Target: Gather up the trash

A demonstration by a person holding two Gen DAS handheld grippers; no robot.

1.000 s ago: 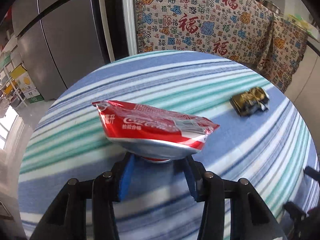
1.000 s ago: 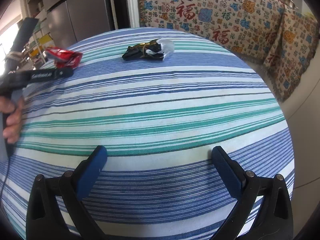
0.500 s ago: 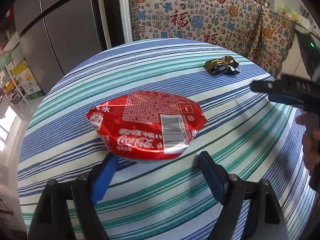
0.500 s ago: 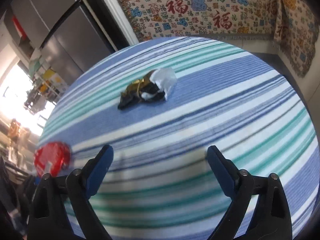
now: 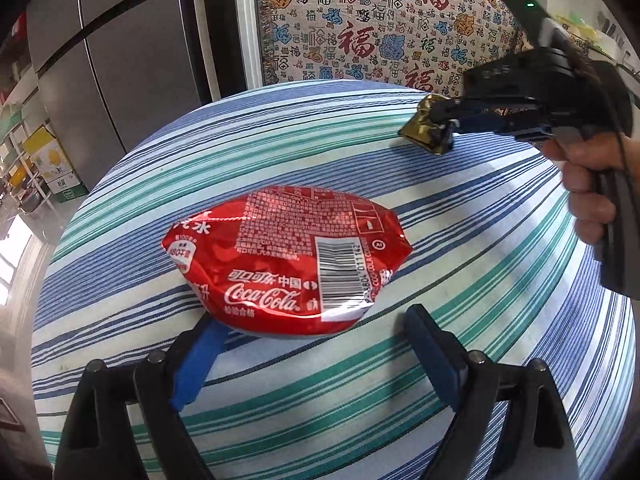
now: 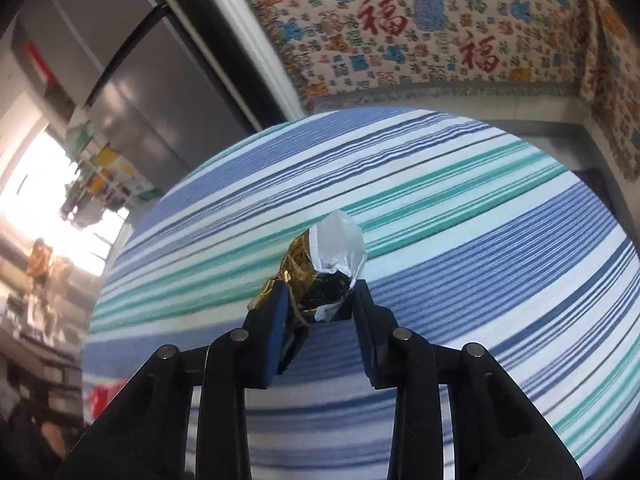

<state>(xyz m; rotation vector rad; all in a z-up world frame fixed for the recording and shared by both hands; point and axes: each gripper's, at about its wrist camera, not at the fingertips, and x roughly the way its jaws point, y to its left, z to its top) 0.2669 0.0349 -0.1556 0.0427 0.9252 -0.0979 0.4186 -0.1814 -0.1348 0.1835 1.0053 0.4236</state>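
A crushed red Coca-Cola can lies on the round striped table just ahead of my left gripper, which is open with its blue pads either side of the can's near edge. My right gripper is shut on a crumpled gold, black and silver wrapper at the table surface. The left wrist view shows that wrapper at the far right of the table, pinched in the right gripper, held by a hand.
A patterned cloth with red characters hangs over furniture behind the table. A steel fridge stands at the back left. Shelves with boxes are on the far left. The red can shows blurred at the right wrist view's lower left.
My left gripper let go of the can and opened; the can now lies flat on the table. My right gripper moved across to the wrapper and closed on it.
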